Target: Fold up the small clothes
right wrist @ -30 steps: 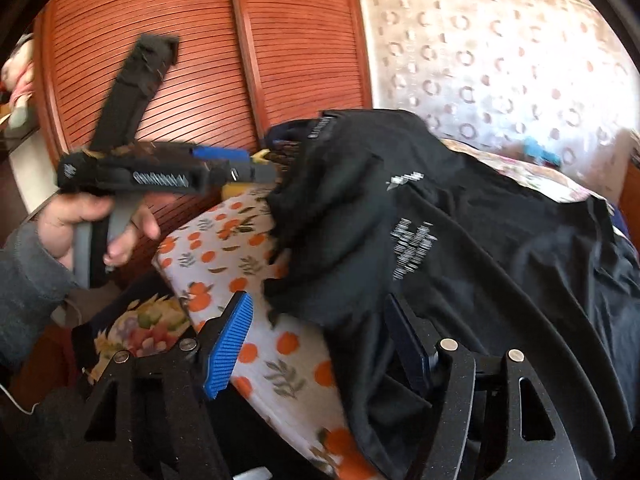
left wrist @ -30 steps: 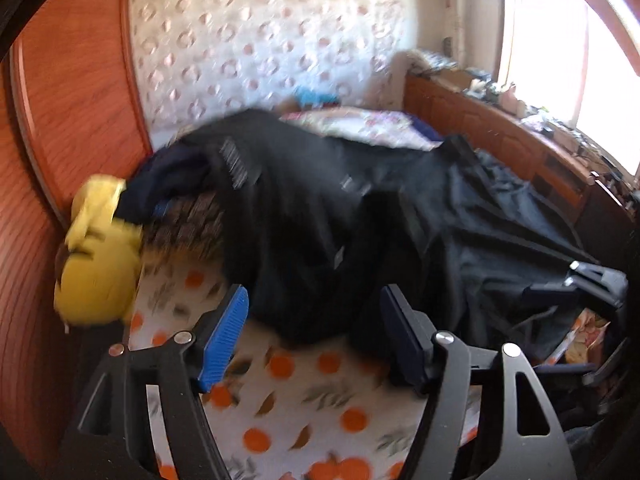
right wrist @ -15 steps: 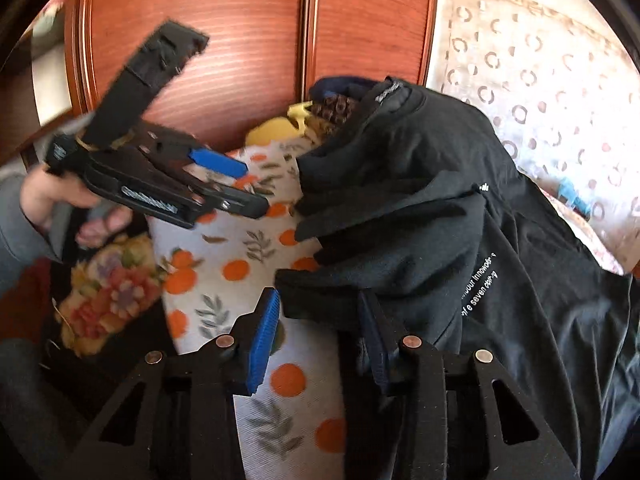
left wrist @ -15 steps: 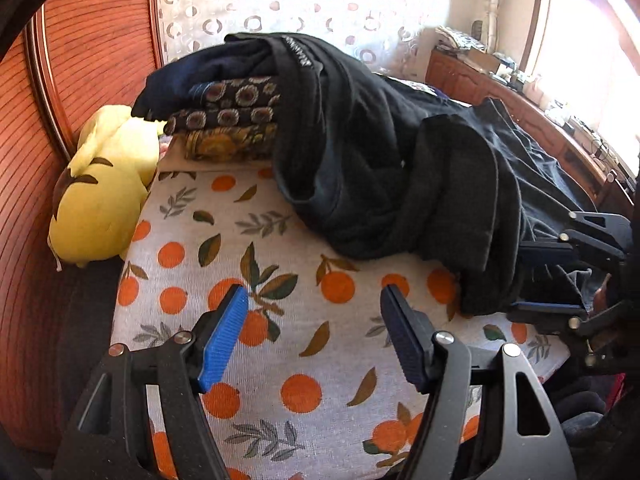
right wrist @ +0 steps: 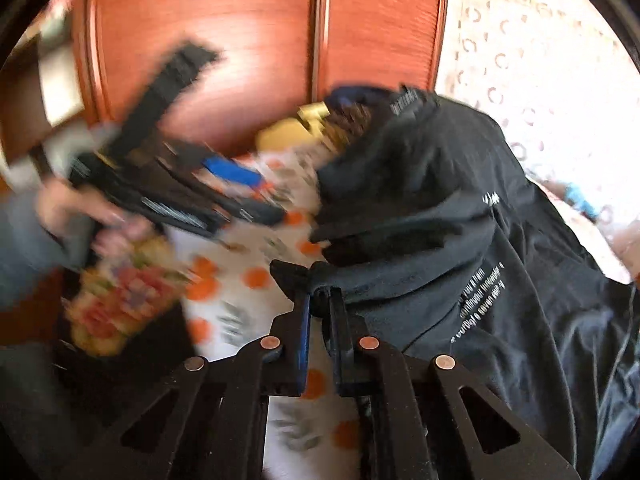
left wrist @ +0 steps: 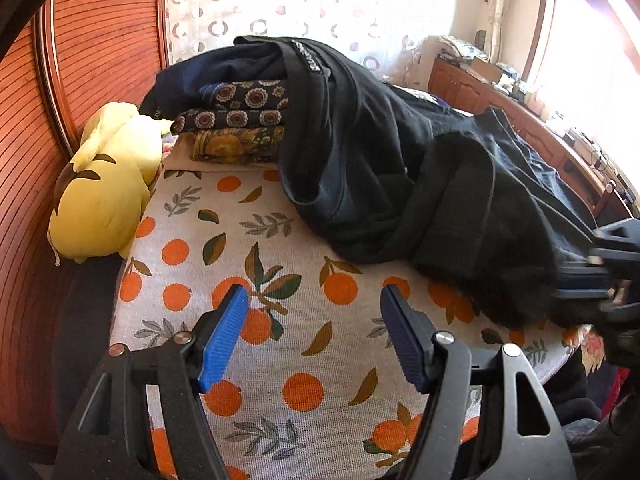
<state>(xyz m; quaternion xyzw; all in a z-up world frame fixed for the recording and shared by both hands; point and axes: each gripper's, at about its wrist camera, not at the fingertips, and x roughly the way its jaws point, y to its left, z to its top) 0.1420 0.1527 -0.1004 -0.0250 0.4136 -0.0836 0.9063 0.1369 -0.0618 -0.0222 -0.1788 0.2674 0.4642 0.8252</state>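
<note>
A black garment (left wrist: pixel 384 168) with white print lies in a heap on the orange-print sheet (left wrist: pixel 280 320) and drapes over a stack of folded clothes (left wrist: pixel 240 120) at the back. My left gripper (left wrist: pixel 312 340) is open and empty above the sheet, in front of the heap. My right gripper (right wrist: pixel 320 304) is shut on the near edge of the black garment (right wrist: pixel 440 240). It also shows at the right edge of the left wrist view (left wrist: pixel 608 272). The left gripper shows blurred in the right wrist view (right wrist: pixel 224 184).
A yellow plush toy (left wrist: pixel 104 188) lies at the sheet's left edge against the red-brown wooden doors (left wrist: pixel 100 40). A wooden cabinet (left wrist: pixel 520 120) with clutter runs under the window at right. A floral cloth (right wrist: pixel 124 292) hangs at the bed's near side.
My right gripper closed on the black garment's edge. My left gripper pulled back from the heap, so more sheet shows in front of it.
</note>
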